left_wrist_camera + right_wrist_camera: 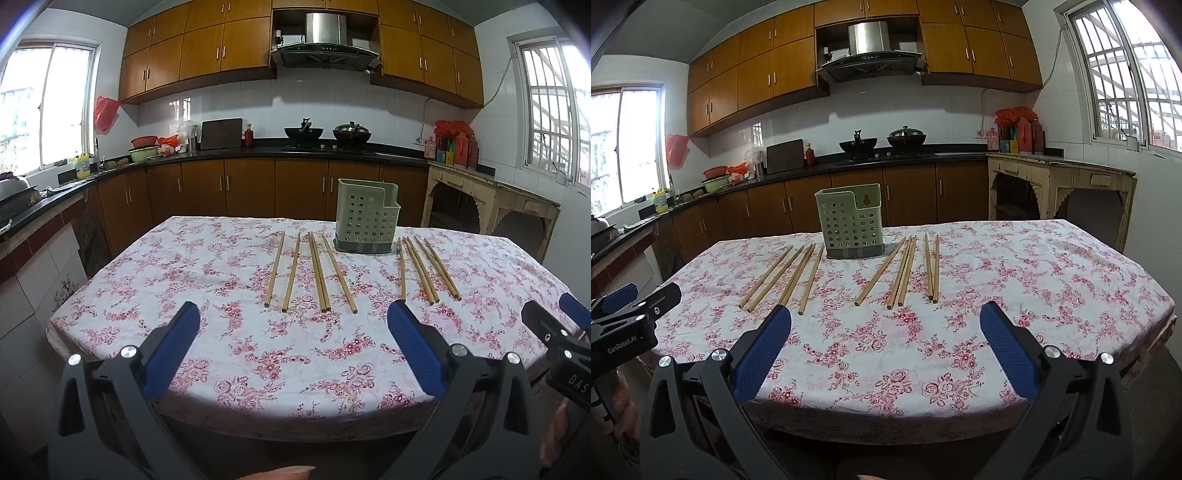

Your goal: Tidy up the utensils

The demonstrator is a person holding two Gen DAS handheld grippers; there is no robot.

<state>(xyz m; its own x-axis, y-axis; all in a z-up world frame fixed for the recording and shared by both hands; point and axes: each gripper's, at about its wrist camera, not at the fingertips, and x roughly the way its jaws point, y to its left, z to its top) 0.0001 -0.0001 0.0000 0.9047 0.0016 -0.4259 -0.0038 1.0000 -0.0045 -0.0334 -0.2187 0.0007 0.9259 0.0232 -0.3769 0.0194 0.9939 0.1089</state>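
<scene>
While both tools hang short of the near edge, I see the table (229, 354) filling most of either view under its white cloth with red flowers. On its far half stands the pale green perforated holder (365, 218), upright on a grey base. Wooden chopsticks lie flat on the cloth on either side of it, their far ends near the holder: a left group (312, 271) and a right group (424, 269), the two groups apart from each other. My left gripper (293, 350) is spread wide with nothing between its blue pads (415, 347). My right gripper (884, 350) is just as wide and empty, and neither touches a chopstick.
</scene>
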